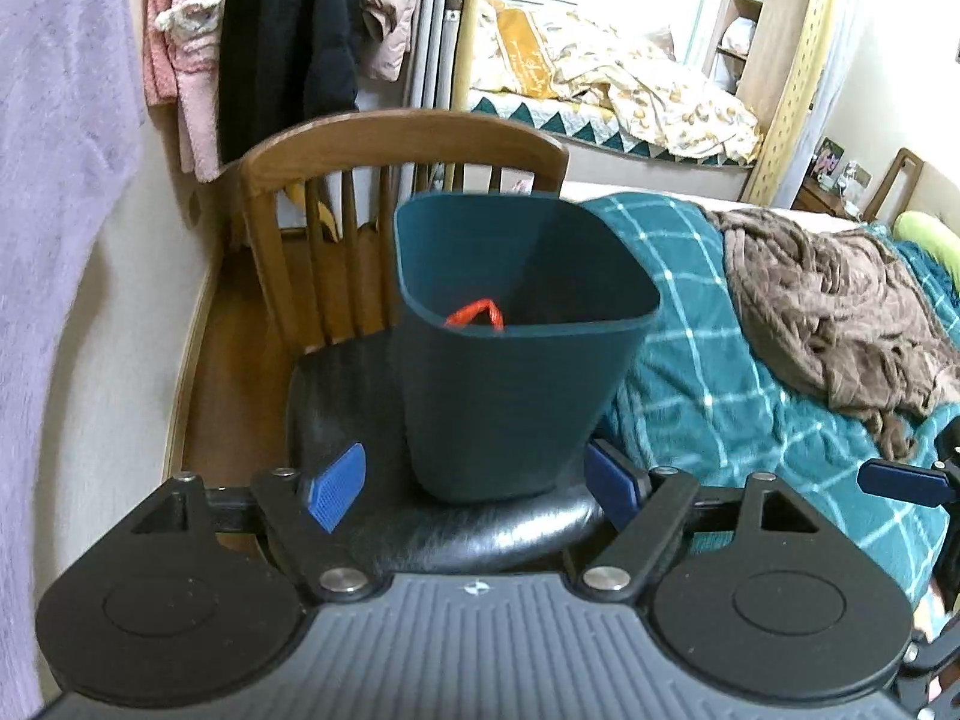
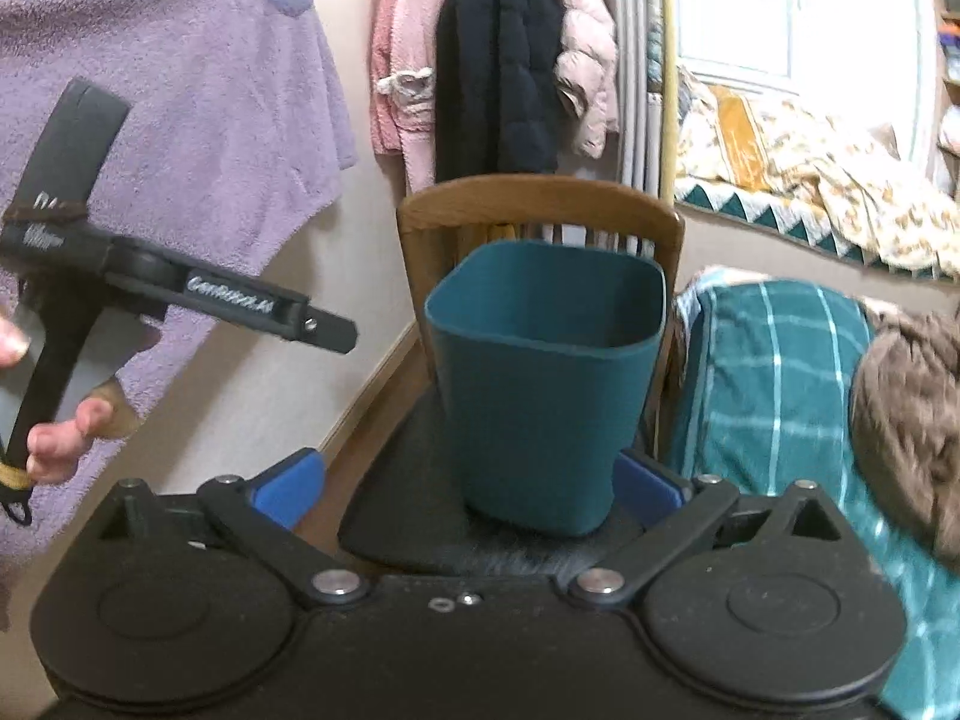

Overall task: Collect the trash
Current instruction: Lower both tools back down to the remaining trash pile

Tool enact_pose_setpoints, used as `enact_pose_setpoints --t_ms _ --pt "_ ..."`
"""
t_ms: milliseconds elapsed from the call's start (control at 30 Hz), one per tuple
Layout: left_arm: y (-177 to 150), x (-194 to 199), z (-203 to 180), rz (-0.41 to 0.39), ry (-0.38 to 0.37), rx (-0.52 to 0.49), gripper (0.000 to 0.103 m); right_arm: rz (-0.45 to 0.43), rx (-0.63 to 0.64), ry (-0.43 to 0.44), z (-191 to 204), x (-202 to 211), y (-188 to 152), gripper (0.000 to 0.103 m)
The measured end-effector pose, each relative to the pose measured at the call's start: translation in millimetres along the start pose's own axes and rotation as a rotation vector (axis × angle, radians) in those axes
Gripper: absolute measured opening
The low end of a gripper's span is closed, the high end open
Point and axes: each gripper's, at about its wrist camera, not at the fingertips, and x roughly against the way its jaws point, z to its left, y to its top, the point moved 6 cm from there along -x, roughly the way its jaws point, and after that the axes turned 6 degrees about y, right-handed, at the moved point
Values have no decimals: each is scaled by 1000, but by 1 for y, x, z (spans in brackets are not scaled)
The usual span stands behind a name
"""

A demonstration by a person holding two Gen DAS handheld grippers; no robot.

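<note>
Presently both tongs stand spread and pinch nothing. The left tongs (image 1: 474, 483) tilt downward toward the bin (image 1: 516, 354), whose base sits between the blue pads without contact. The right tongs (image 2: 468, 489) frame the same bin likewise. The bin stands upright on the black seat of a wooden chair (image 1: 336, 180); a red scrap (image 1: 477, 312) lies inside. At three o'clock lies a bed with a teal checked blanket (image 1: 690, 360). At nine o'clock hangs a purple towel (image 2: 180, 90).
</note>
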Motion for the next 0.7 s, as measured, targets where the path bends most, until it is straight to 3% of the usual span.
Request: enact_pose_setpoints --t_ms 267,333,367,400,700 --pt "-79 -26 -7 93 -43 -29 84 23 -103 -49 -7 -4 -77 103" --pt "-105 -43 -9 134 -60 -29 90 56 -150 -58 -13 -12 -103 103" --pt "-121 -54 -9 157 -64 -29 98 71 -171 -65 -16 -16 -116 103" --pt "-134 -64 -8 173 -65 -30 102 97 -198 -73 -18 -24 -134 103" --pt "-278 -199 2 381 -20 -22 102 338 -345 -139 -36 -111 -311 103"
